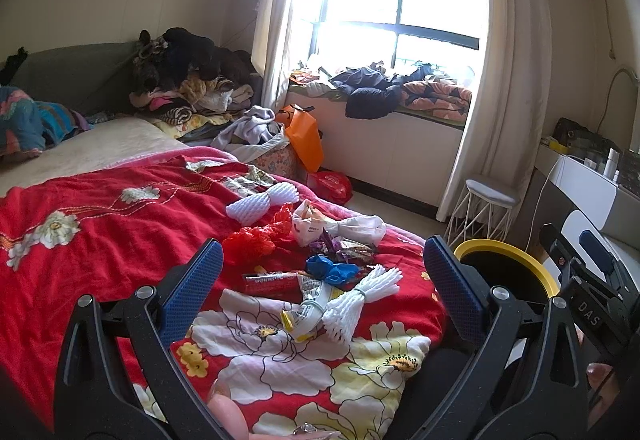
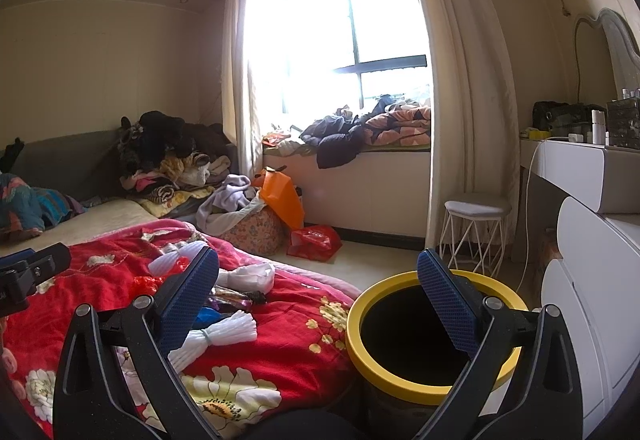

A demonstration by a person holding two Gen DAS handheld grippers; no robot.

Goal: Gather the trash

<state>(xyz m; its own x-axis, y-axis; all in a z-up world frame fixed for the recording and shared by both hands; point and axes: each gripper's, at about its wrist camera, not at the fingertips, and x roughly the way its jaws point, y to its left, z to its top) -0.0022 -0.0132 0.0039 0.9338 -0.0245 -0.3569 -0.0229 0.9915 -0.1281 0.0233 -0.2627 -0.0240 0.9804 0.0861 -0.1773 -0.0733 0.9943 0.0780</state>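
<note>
Both tongs are gaping wide and carrying nothing: the left gripper (image 1: 320, 280) is hovering over the scattered litter, probably lining up a first pick, with a white foam fruit net (image 1: 352, 304) lying nearest between its blue pads. The right gripper (image 2: 318, 288) is waiting beside the black bin with the yellow rim (image 2: 400, 386), likely to guard the drop. The trash is sitting on a red floral blanket (image 1: 100, 224) covering a bed in a cluttered, sunlit bedroom.

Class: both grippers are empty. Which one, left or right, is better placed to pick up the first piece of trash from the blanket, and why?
Left. The left gripper is open and faces the trash; the white foam net lies between its fingers. The right gripper, also open, points more toward the yellow-rimmed bin.
</note>
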